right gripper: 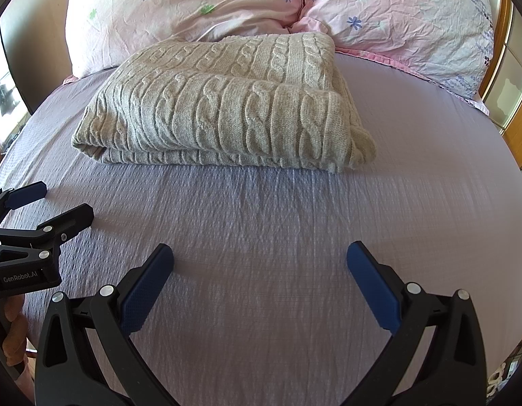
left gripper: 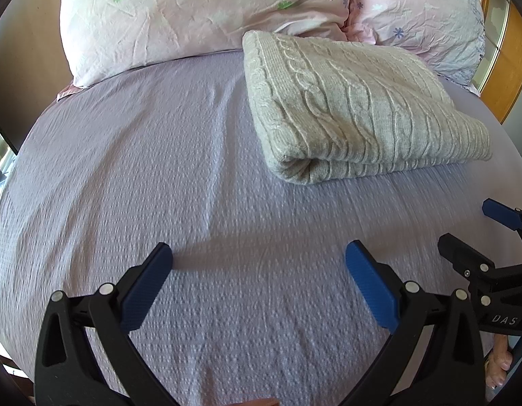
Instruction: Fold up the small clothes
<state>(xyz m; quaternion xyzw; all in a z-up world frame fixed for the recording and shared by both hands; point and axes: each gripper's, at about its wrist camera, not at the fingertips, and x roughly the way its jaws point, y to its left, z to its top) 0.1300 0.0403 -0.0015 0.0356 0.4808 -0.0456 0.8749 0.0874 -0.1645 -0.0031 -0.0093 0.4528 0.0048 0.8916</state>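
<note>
With both grippers, left [left gripper: 259,258] and right [right gripper: 260,257], gaping empty above the sheet [right gripper: 261,223], a careless snag could unroll the folded sweater [right gripper: 223,115].

Cut off and blurred

We see the sheet [right gripper: 261,209] smeared near us, both pillows [left gripper: 193,17] cropped on top, and the sweater's [right gripper: 220,115] underside hidden.

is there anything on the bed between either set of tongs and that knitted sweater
Nothing visible. Both the left tongs and the right tongs are open and empty, with only bare lilac bedsheet between them and the folded cable-knit sweater. The pink pillows lie behind the sweater, not in the path.
</note>
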